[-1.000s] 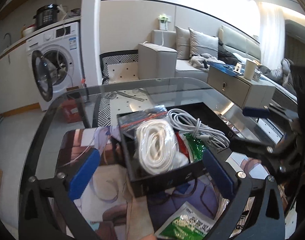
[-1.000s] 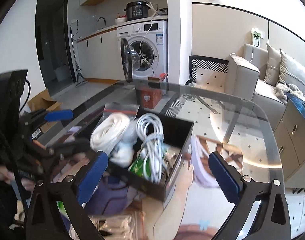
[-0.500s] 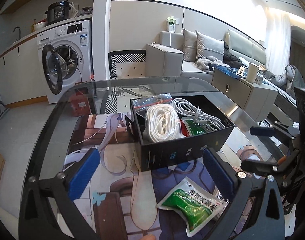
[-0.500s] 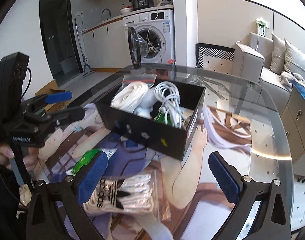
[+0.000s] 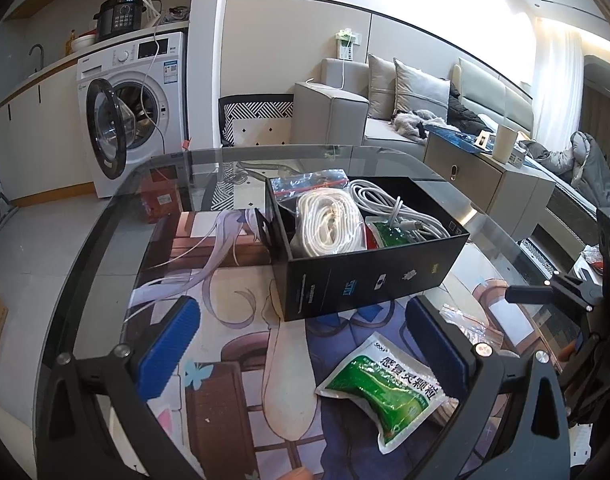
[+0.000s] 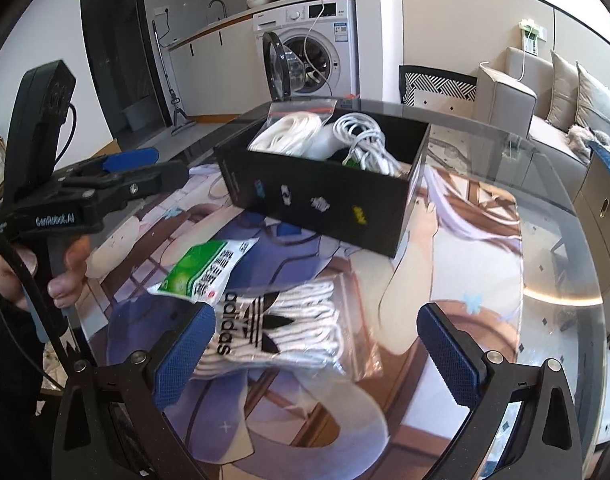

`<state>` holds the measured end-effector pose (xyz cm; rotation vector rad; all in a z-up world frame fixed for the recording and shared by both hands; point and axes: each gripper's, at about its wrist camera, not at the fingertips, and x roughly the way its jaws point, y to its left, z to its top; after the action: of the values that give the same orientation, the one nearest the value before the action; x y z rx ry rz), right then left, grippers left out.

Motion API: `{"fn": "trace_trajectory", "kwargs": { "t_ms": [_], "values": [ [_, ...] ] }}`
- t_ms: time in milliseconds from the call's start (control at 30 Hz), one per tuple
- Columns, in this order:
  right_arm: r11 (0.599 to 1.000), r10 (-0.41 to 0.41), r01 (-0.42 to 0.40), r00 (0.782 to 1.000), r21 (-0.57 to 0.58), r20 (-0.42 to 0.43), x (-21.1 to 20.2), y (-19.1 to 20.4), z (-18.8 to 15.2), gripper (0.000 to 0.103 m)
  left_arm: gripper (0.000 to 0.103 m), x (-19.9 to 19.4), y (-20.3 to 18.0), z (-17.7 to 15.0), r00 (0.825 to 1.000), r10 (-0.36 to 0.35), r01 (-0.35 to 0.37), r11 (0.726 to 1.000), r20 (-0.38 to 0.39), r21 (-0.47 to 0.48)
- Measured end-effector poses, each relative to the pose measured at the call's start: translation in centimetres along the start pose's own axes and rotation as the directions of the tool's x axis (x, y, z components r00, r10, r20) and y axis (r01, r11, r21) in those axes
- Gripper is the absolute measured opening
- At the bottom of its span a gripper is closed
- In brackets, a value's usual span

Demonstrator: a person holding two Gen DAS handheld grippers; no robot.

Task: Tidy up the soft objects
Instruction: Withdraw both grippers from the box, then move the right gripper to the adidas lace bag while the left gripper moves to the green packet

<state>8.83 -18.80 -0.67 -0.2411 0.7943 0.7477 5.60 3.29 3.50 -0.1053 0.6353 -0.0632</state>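
Note:
A black box (image 5: 369,280) (image 6: 325,200) stands on the printed mat. It holds a bagged white rope coil (image 5: 329,228) (image 6: 285,136), a white cable bundle (image 5: 401,208) (image 6: 365,140) and a green pouch (image 5: 393,234). A second green pouch (image 5: 381,392) (image 6: 205,268) lies in front of the box. Beside it lies a clear bag of white socks (image 6: 281,332). My left gripper (image 5: 305,348) is open above the mat, near the loose pouch. My right gripper (image 6: 317,348) is open over the sock bag. Neither holds anything.
The glass table (image 5: 105,248) (image 6: 565,240) has a curved edge. A washing machine (image 5: 133,108) with its door open stands behind, a sofa (image 5: 425,100) and a low cabinet (image 5: 485,176) to the right. A hand (image 6: 65,276) holds the left gripper's handle.
Both grippers have drawn back and up from the box. The loose green pouch and the sock bag have come into view in front of it.

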Motion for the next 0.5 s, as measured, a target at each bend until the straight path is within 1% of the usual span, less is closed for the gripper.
{"fn": "trace_trajectory", "kwargs": {
  "t_ms": [500],
  "values": [
    [0.997, 0.066, -0.067, 0.997, -0.038, -0.037, 0.8, 2.3, -0.9, 0.103, 0.103, 0.3, -0.5, -1.0, 1.0, 0.01, -0.01, 1.0, -0.03, 0.009]
  ]
}}
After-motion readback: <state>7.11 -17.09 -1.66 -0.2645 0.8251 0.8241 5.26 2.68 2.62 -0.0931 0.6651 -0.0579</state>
